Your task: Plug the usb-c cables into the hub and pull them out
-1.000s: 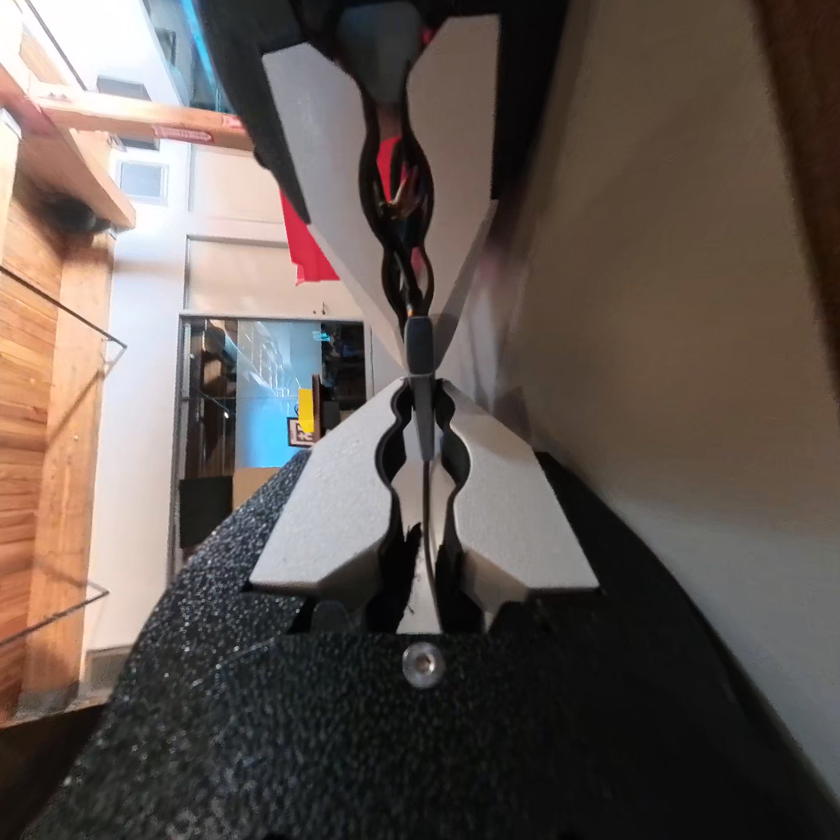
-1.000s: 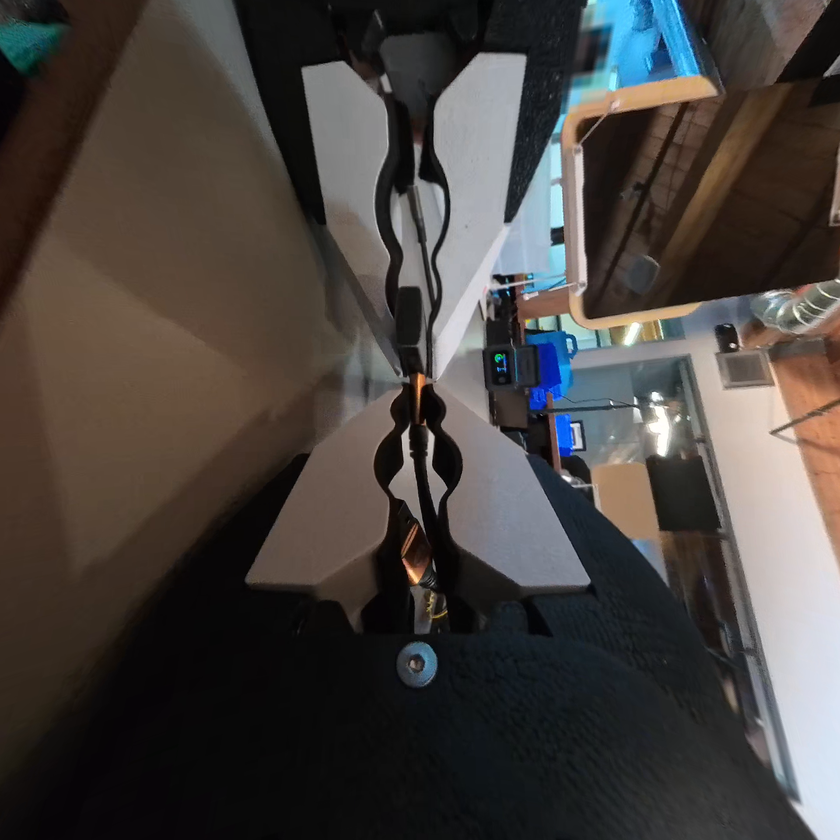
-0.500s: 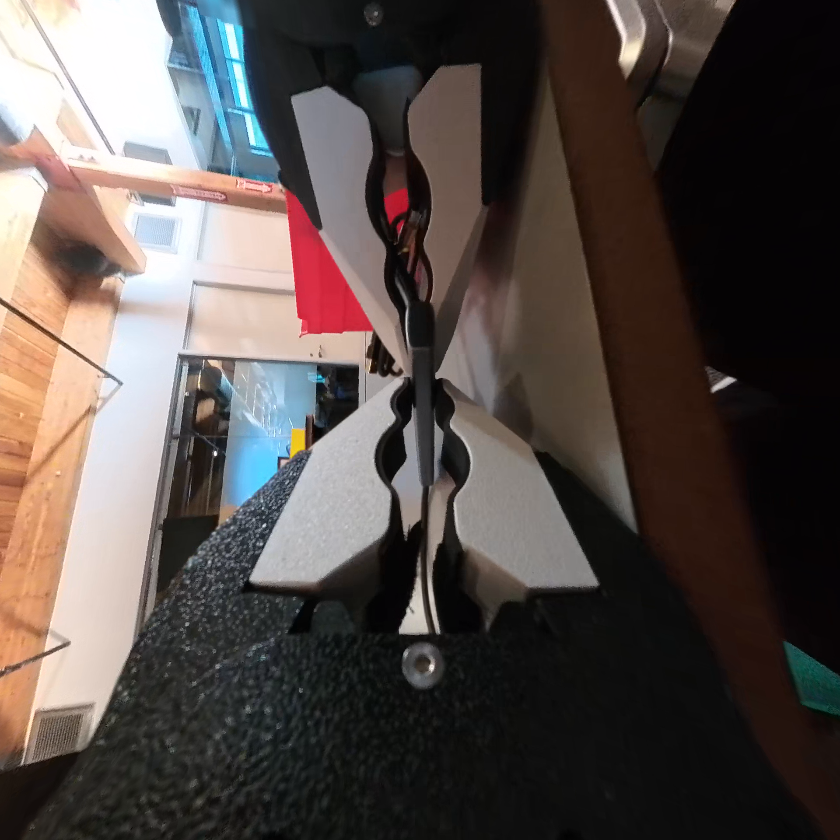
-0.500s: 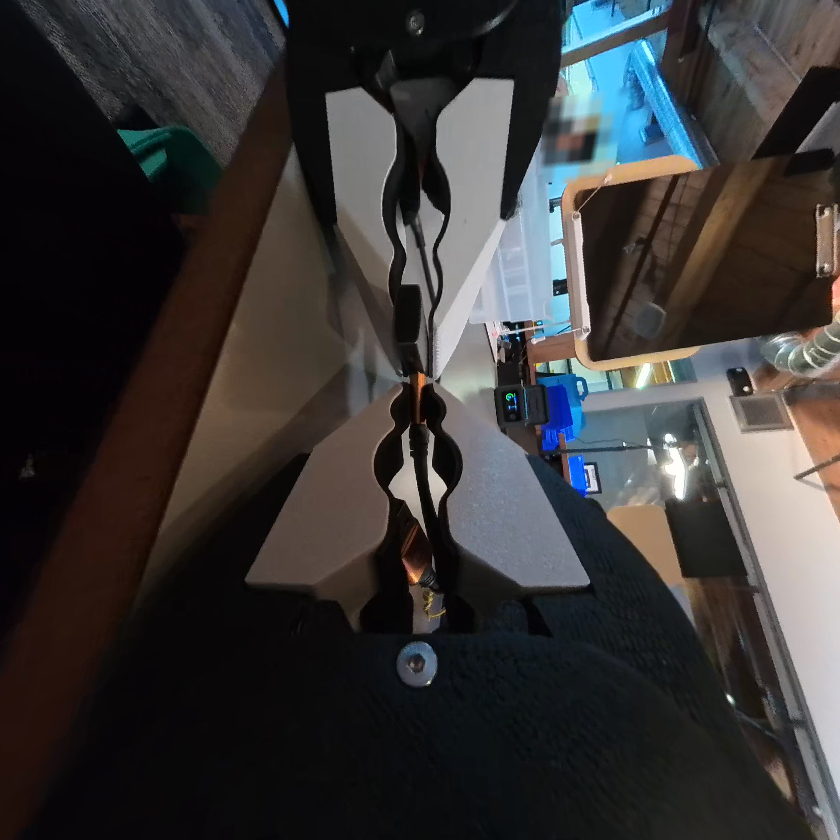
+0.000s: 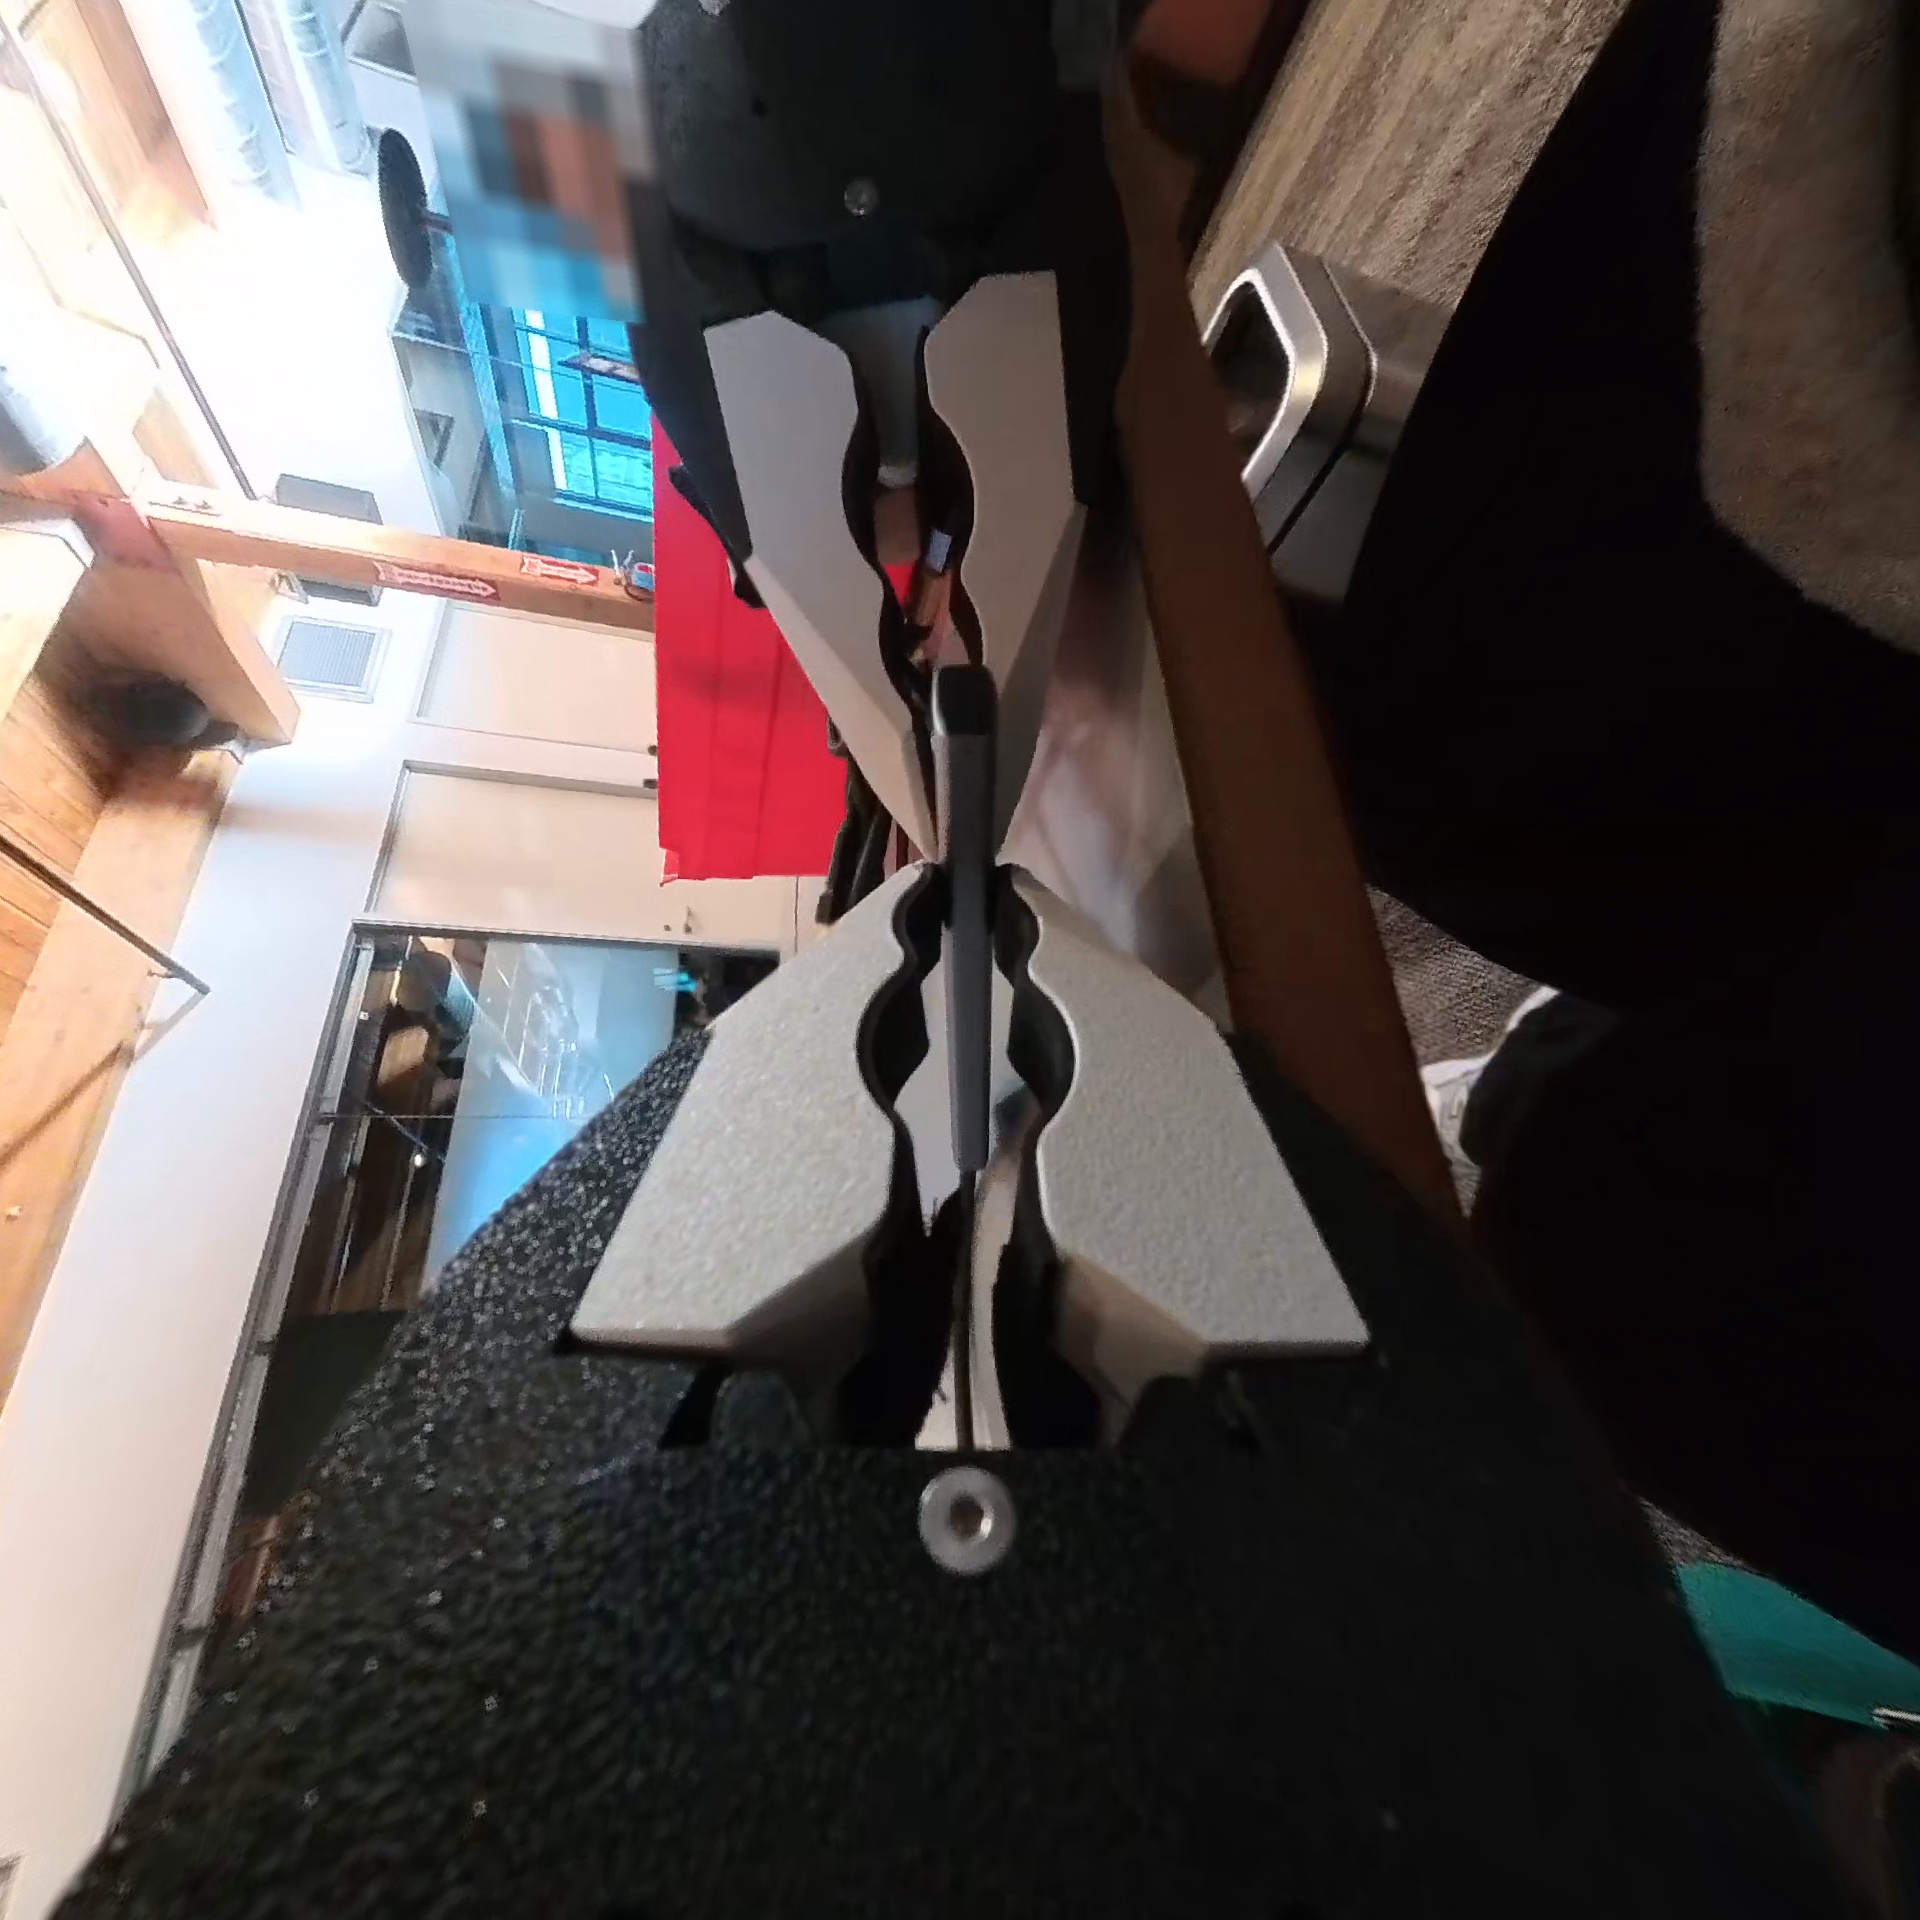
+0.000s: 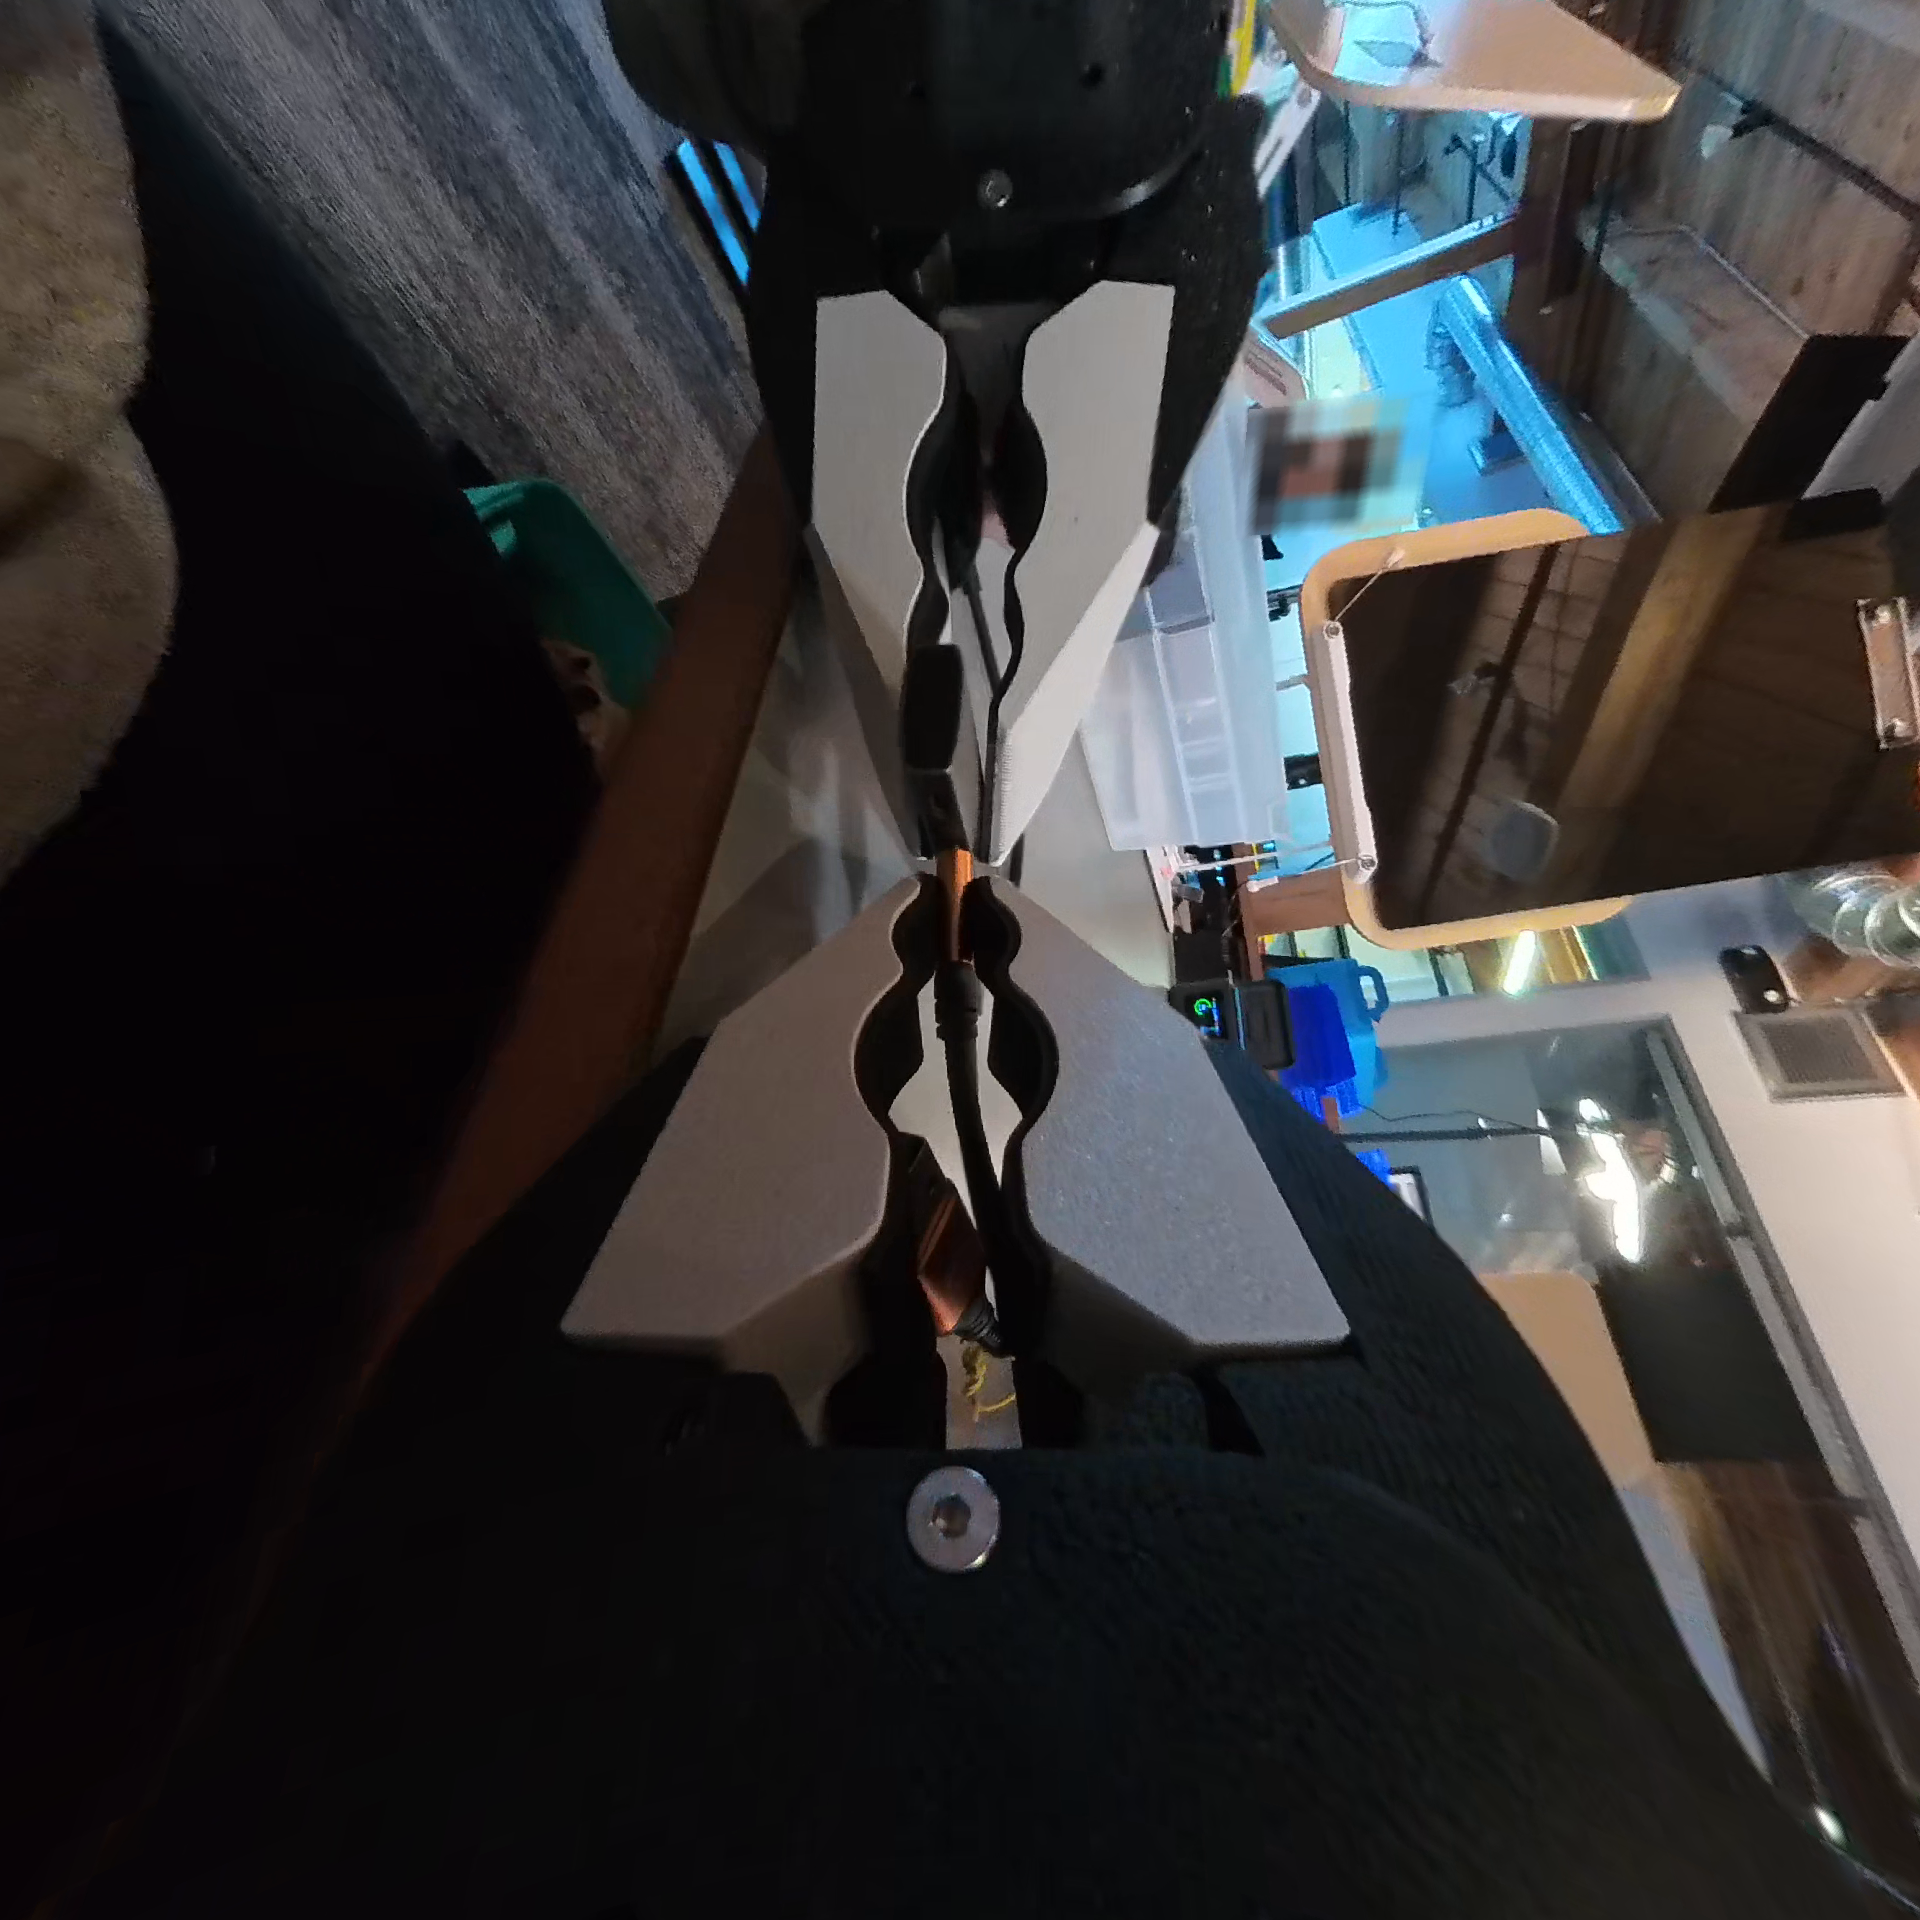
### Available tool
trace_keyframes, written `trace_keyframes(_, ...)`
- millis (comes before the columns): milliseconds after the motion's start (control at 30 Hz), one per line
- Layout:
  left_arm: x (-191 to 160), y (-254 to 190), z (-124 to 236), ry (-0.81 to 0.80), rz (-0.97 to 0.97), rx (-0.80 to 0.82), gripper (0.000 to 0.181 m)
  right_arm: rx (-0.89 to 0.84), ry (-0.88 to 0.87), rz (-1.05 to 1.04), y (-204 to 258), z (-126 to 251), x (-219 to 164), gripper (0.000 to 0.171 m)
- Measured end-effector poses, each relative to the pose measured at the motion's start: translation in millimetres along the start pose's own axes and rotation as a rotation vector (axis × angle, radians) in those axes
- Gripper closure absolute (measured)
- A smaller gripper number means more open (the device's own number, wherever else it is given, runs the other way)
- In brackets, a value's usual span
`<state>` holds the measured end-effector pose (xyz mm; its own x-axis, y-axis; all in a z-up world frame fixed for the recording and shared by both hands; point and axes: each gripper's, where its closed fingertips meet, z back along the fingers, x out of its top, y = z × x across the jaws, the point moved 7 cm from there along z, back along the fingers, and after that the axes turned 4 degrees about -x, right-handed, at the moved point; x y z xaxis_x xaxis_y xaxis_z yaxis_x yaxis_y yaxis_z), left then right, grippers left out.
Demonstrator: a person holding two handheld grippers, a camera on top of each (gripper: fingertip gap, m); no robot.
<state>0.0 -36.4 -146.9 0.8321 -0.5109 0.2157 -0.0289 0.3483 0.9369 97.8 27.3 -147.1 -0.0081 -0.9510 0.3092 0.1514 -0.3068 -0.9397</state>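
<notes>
Table edge (image 5: 1226, 644) now nearer centre; both grippers (image 5: 966, 873) (image 6: 954, 878) clamped on hub (image 5: 964, 935), cable (image 6: 961, 1060).

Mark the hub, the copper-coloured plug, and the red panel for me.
hub (image 5: 971, 935): left wrist view, its thin grey edge between the fingers.
copper-coloured plug (image 6: 952, 899): right wrist view, its metal shell.
red panel (image 5: 743, 748): left wrist view, its middle.

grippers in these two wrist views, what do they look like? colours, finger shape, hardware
Both match: left gripper and right gripper each have two pale grey, matte, wedge-shaped fingers with wavy black-lined inner edges. Each sits on a black, coarse-textured body with one silver hex-socket screw centred below the fingers.
</notes>
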Motion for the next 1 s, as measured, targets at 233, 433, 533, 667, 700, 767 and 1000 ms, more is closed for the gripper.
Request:
trace_keyframes(233, -55.7, 5.3, 41.6, 0.172, 0.167, 0.065, 0.173, -0.035, 0.117, -0.166, -13.0, 30.3, -32.9, 0.167)
trace_keyframes(433, -42.7, 5.7, 20.6, 0.137, 0.096, 0.041, 0.173, -0.010, 0.132, -0.129, -9.1, 13.1, -32.0, 0.167)
trace_keyframes(533, -41.1, 13.8, 11.6, 0.107, 0.145, 0.071, 0.173, -0.049, 0.132, -0.099, -11.2, 9.1, -30.1, 0.166)
trace_keyframes(667, -35.0, 15.9, 1.2, 0.072, 0.140, 0.070, 0.173, -0.062, 0.113, -0.142, -13.6, -0.1, -23.1, 0.129)
trace_keyframes(700, -33.3, 14.6, -0.6, 0.063, 0.127, 0.059, 0.173, -0.060, 0.101, -0.159, -14.5, -2.8, -21.7, 0.128)
trace_keyframes(767, -32.1, 13.4, -3.2, 0.057, 0.111, 0.050, 0.173, -0.059, 0.085, -0.172, -16.1, -9.0, -20.3, 0.126)
trace_keyframes(1000, -30.2, 12.9, -4.3, 0.028, 0.101, 0.041, 0.173, -0.075, 0.098, -0.116, -16.4, -23.2, -22.8, 0.140)
